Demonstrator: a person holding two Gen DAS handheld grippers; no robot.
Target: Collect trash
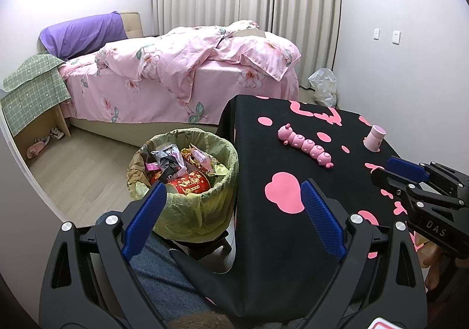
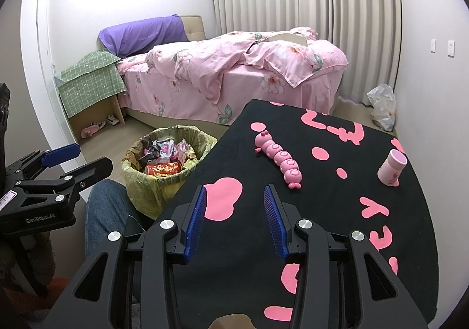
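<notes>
- Black cloth with pink shapes covers the table (image 2: pixel 337 241), the landmark for everything below.
- Just beside the table's left edge, on the floor, stands the trash bin (image 1: pixel 187 211), lined with a yellow-green bag and heaped with wrappers and a red package.
- On the table lie only a pink caterpillar toy (image 2: pixel 280 160) near the middle and a pink cup (image 2: pixel 391 168), upside down, toward the right edge.
- No loose trash shows on the table, so collecting looks largely done; a clear plastic bag (image 2: pixel 382 107) on the floor beyond the table's far right corner may be what is left.
- Left gripper (image 1: pixel 234 197) hovers at the table's left edge, jaws spread wide, nothing between them.
- Right gripper (image 2: pixel 234 200) hovers over the table's near part, jaws partly open and empty.
- Right wrist view shows the cup's flat pink base and more of the table; left wrist view looks more directly down into the bin.
- A person's jeans-clad leg (image 2: pixel 104 211) sits near the bin.
</notes>
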